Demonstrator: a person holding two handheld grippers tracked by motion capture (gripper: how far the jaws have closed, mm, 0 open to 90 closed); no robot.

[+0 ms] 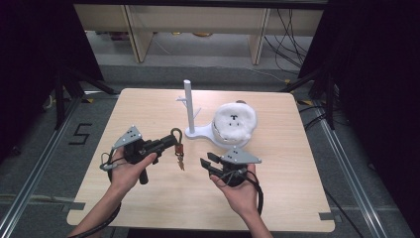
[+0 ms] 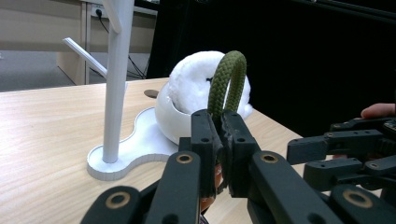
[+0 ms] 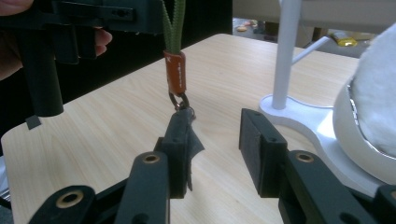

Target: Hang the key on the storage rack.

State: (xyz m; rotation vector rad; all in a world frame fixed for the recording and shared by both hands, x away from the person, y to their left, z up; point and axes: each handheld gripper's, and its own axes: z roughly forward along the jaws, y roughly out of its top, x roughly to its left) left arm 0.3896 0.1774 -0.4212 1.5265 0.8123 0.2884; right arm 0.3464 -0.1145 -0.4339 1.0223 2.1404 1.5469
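My left gripper point(image 1: 171, 142) is shut on a green rope loop point(image 1: 175, 133) and holds it above the table. Its jaws pinch the base of the loop point(image 2: 227, 77), which arches up over them. A brown leather tag point(image 3: 176, 72) hangs from the rope on a metal ring, with a dark key point(image 3: 190, 137) dangling below it. My right gripper point(image 1: 207, 163) is open just right of the hanging key point(image 1: 181, 162). In the right gripper view point(image 3: 215, 140) the key rests beside the left jaw's inner face, with a wide gap to the other jaw.
A white peg stand point(image 1: 189, 106) rises from a flat base at the table's middle. Next to it on the right a white bowl point(image 2: 170, 119) holds a fluffy white toy point(image 1: 234, 120). The light wooden table point(image 1: 148, 109) ends close behind my hands.
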